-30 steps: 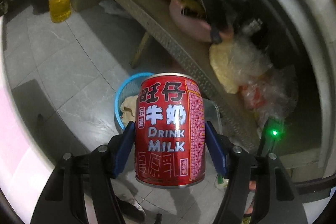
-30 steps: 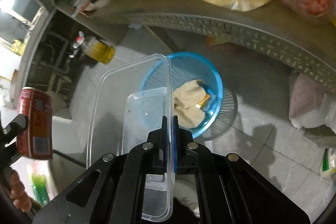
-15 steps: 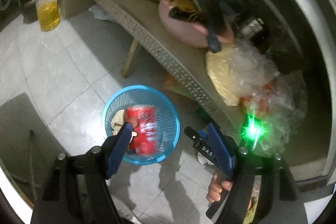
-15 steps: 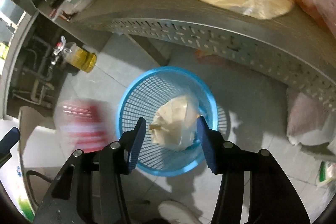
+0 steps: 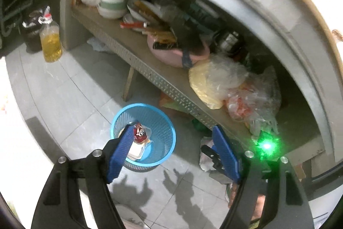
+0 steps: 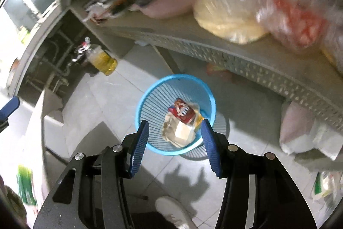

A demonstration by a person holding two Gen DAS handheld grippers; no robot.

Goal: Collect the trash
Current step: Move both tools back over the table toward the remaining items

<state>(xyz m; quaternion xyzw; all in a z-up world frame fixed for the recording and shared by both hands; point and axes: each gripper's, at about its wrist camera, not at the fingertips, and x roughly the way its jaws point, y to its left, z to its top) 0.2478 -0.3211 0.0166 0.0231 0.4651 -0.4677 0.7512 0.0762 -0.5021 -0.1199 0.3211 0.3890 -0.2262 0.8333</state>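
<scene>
Grey tiled floor (image 6: 111,104) fills the lower field of both views. A perforated metal shelf (image 5: 150,72) runs from 10 o'clock to 4 o'clock in the left wrist view, carrying a pink basin (image 5: 169,55), stacked bowls (image 5: 113,3) and clear plastic bags (image 5: 227,81) of yellow and red contents. A blue mesh trash basket (image 6: 148,100) stands on the floor below the shelf edge, at centre. Inside it lie the red milk can (image 6: 182,112), on its side, and a clear plastic container (image 6: 182,132) over crumpled paper at 6 o'clock of the can. A bottle of yellow oil (image 5: 51,44) stands at 9 o'clock, well apart from the basket. Left gripper (image 5: 171,151): blue pads spread wide, having just been opening, nothing between them. Right gripper (image 6: 174,145): pads spread and empty, having just been opening, above the basket. A white shoe (image 6: 171,209) shows at 6 o'clock.
</scene>
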